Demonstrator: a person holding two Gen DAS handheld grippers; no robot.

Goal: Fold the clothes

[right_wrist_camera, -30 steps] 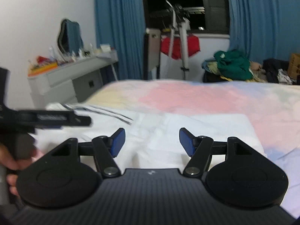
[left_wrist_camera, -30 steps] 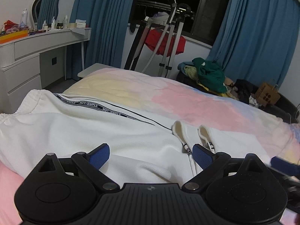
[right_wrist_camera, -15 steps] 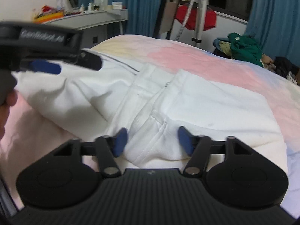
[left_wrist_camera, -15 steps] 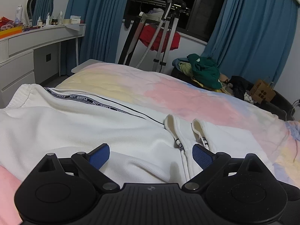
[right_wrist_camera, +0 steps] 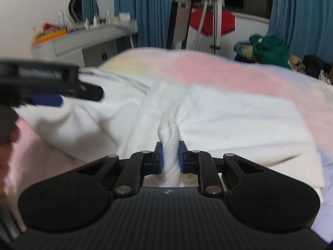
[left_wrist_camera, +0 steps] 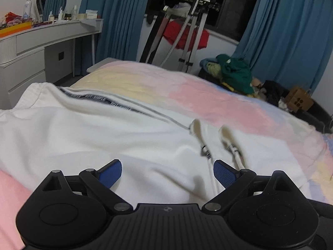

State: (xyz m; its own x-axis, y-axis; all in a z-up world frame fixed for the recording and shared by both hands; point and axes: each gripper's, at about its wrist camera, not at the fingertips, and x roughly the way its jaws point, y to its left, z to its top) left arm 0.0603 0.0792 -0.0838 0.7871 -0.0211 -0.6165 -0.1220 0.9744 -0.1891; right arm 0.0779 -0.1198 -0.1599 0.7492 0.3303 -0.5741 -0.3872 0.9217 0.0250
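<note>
On the bed [left_wrist_camera: 218, 95], white sweatpants [left_wrist_camera: 87, 137] lie spread, long axis running left-right across both views, drawstrings [left_wrist_camera: 205, 145] marking the waist. Right claw [right_wrist_camera: 169, 158] is pinched tight on a bunched ridge of the cloth at the near edge. Left claw [left_wrist_camera: 166, 171] is spread wide, gripping nothing, hovering over the near fabric further left, so the right is the one committed. Judgement: any fold pivots across that long axis from the right claw's pinch.
</note>
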